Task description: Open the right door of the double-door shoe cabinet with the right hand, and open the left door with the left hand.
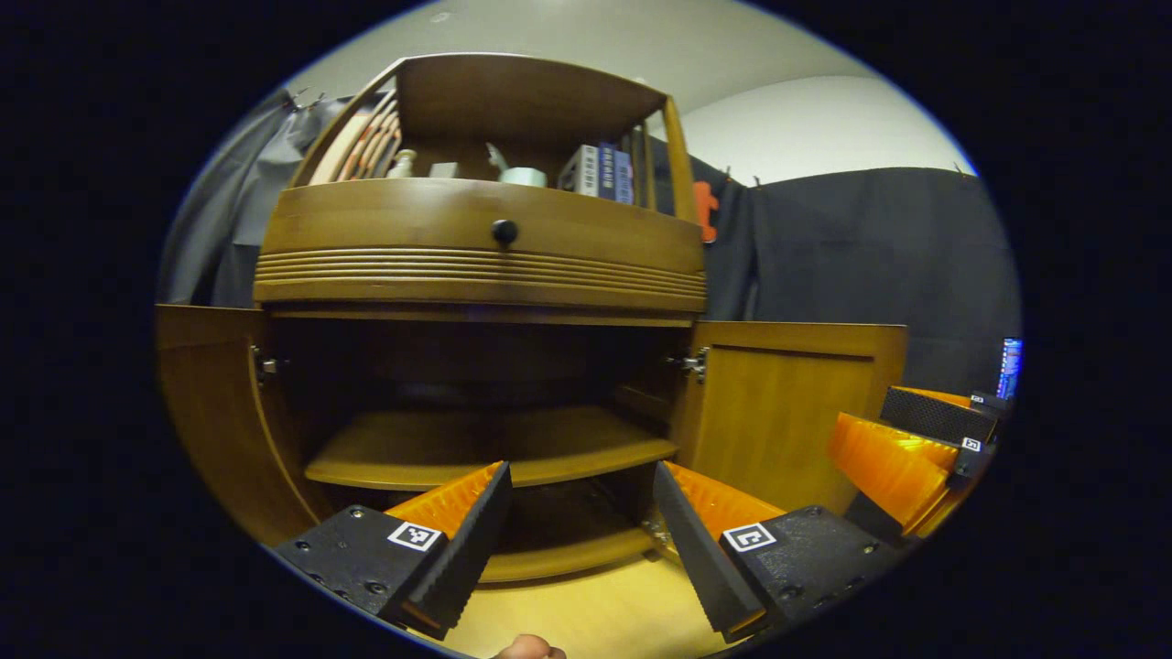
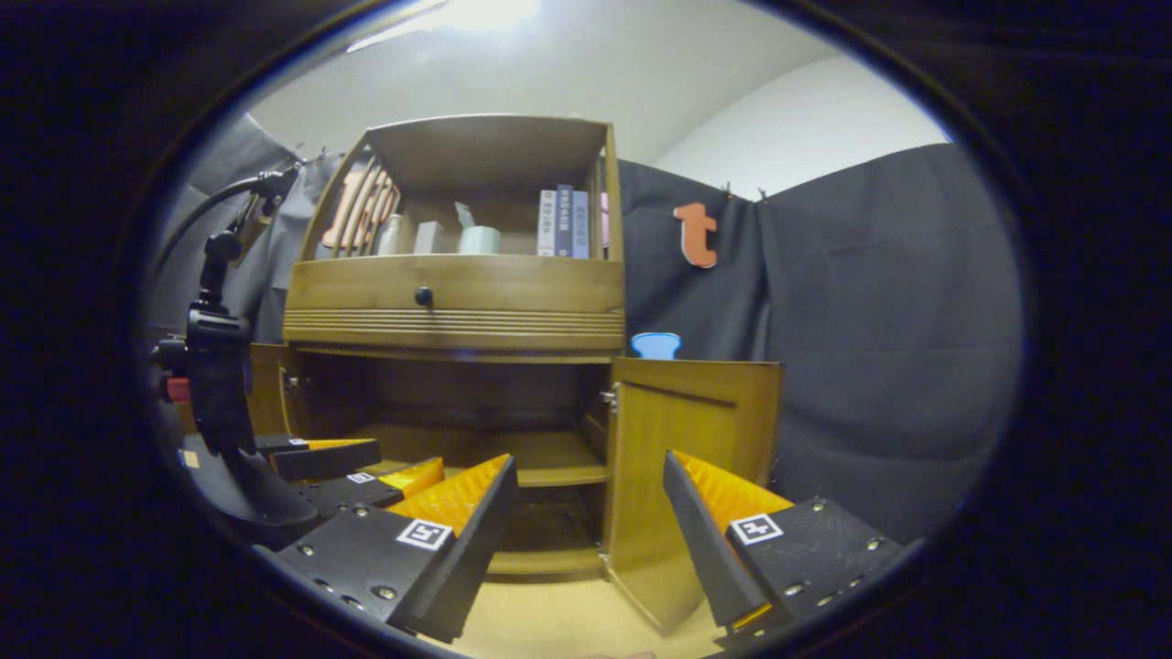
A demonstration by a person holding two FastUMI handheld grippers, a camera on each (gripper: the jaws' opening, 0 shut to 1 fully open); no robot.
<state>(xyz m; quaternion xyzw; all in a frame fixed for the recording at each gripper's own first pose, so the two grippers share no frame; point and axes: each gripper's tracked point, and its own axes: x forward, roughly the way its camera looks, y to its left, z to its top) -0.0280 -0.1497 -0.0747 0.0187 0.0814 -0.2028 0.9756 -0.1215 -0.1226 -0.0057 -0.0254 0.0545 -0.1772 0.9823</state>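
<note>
Now, doors: the right door [image 2: 696,439] and left door [image 1: 206,403] of the shoe cabinet [image 1: 481,247] both stand wide open.
Feel: hard wood on hinges; they likely swing easy. I see no handle, so the free edge is the place to hold.
Left gripper [image 1: 581,522]: fingers apart, holding nothing.
Right gripper [image 2: 591,522]: fingers apart, holding nothing.
Floor: smooth light wood [image 1: 595,613].
Room: dark cloth wall [image 2: 879,348], books [image 2: 563,222] on top.

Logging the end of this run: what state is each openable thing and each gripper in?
right door: swung open.
left door: swung open.
drawer: closed.
left gripper: open, holding nothing.
right gripper: open, holding nothing.
</note>
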